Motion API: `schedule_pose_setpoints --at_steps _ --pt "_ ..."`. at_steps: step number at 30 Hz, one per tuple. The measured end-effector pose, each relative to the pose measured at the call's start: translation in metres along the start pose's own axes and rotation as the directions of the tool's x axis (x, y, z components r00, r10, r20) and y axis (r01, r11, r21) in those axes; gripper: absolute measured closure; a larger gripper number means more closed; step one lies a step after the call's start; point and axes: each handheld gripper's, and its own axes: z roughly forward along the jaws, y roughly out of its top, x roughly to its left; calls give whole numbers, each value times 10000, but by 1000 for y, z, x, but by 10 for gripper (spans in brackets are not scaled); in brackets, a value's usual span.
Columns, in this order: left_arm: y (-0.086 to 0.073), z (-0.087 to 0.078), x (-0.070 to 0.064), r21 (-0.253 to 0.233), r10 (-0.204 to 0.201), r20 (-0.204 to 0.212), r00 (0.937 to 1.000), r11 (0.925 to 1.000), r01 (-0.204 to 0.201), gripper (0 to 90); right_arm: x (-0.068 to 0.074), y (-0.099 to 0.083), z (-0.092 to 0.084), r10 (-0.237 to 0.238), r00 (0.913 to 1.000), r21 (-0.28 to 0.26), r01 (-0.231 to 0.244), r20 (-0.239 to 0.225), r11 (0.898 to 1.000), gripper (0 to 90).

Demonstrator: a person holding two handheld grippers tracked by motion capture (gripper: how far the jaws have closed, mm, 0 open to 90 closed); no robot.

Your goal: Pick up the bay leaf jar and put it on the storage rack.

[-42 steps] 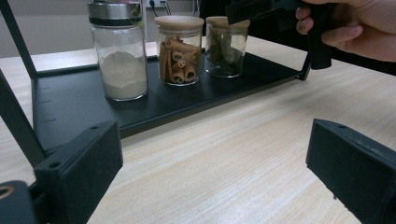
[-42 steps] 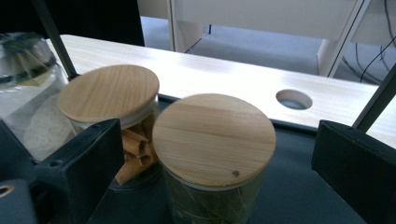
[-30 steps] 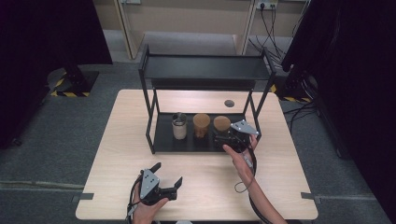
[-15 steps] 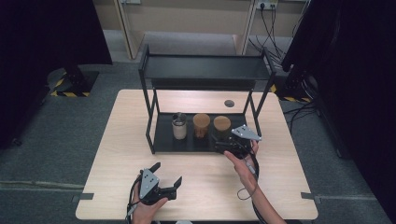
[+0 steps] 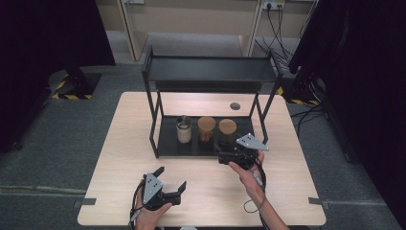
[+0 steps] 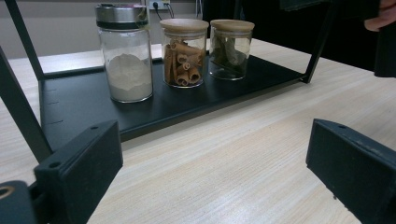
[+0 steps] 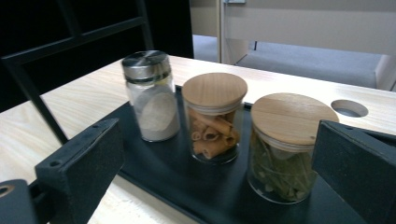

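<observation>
Right gripper (image 5: 224, 154), jaws spread wide and empty, is aimed at the upright wooden-lidded glass jar of green leaves (image 7: 283, 147), just ahead; left gripper (image 5: 171, 184), also wide, is parked well back.

Rack front open betw posts (image 5: 154, 125); 3 jars (image 5: 207, 128) close-set on tray; top shelf (image 5: 210, 70) caps headroom.

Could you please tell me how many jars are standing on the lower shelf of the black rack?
3, in a row on the lower shelf: the steel-lidded powder jar at left, the cinnamon-stick jar in the middle, the dried-leaf jar at right, nearest the right hand-held gripper. None seems hidden.
</observation>
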Motion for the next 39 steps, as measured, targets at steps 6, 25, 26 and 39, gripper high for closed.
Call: schedule_pose_setpoints --at_steps 6,25,26,39 --pt "0 1 0 5 -19 -17 10000 10000 19 30 4 -6 -9 -40 9995 -70 37 -325 10000 27" --pt "0 2 2 57 -136 -123 9998 9999 136 30 19 -32 -29 -278 9890 -550 200 -1454 9983 27" --pt "0 2 2 62 -146 -130 9998 9999 147 30 21 -34 -29 -283 9882 -564 201 -1504 9982 27" --pt "0 1 2 20 -143 -146 9998 9999 144 30 26 -50 -35 -456 9774 -508 358 -2064 9981 25"
